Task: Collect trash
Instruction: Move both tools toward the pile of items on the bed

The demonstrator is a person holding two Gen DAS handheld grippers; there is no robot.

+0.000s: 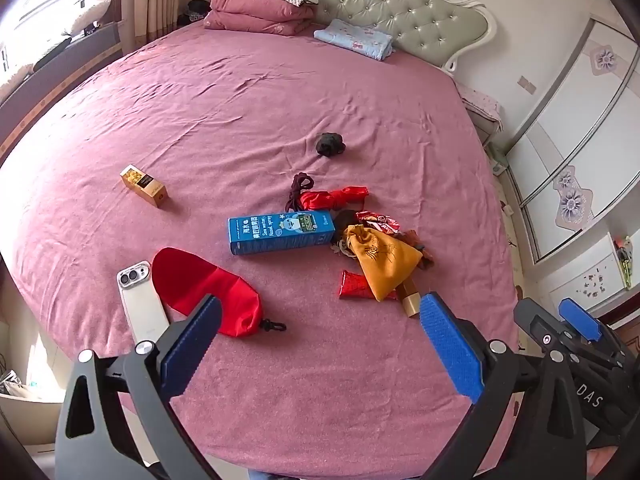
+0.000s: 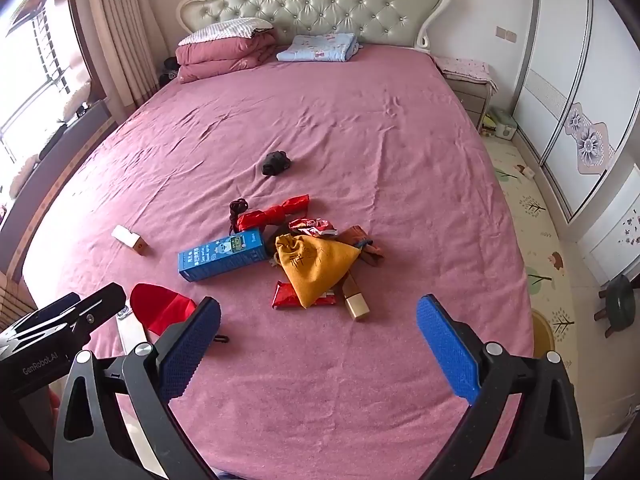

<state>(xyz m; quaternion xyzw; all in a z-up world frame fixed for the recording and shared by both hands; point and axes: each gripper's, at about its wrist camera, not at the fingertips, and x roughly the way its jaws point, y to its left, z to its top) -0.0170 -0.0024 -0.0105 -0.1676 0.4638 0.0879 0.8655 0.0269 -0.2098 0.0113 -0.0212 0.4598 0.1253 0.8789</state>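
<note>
Scattered items lie on the pink bed [image 1: 280, 120]: a blue box [image 1: 282, 232] [image 2: 222, 256], a yellow pouch [image 1: 384, 262] [image 2: 316, 268], red wrappers [image 1: 354, 285] [image 2: 288, 300], a red twisted wrapper [image 1: 332, 197] [image 2: 276, 210], a small gold box [image 1: 143, 185] [image 2: 129, 239], a gold tube [image 2: 355, 303], a black wad [image 1: 330, 144] [image 2: 275, 162] and a red pouch [image 1: 208, 292] [image 2: 160, 308]. My left gripper [image 1: 320, 340] is open and empty above the bed's near part. My right gripper [image 2: 318, 344] is open and empty too; it also shows in the left wrist view [image 1: 576, 324].
A white phone [image 1: 140, 304] lies beside the red pouch. Folded pink quilts [image 2: 224, 56] and a blue cloth [image 2: 320, 48] sit by the headboard. A nightstand [image 2: 468, 88], wardrobe [image 2: 580, 100], yellow bin [image 2: 542, 332] and stool [image 2: 618, 300] stand right of the bed.
</note>
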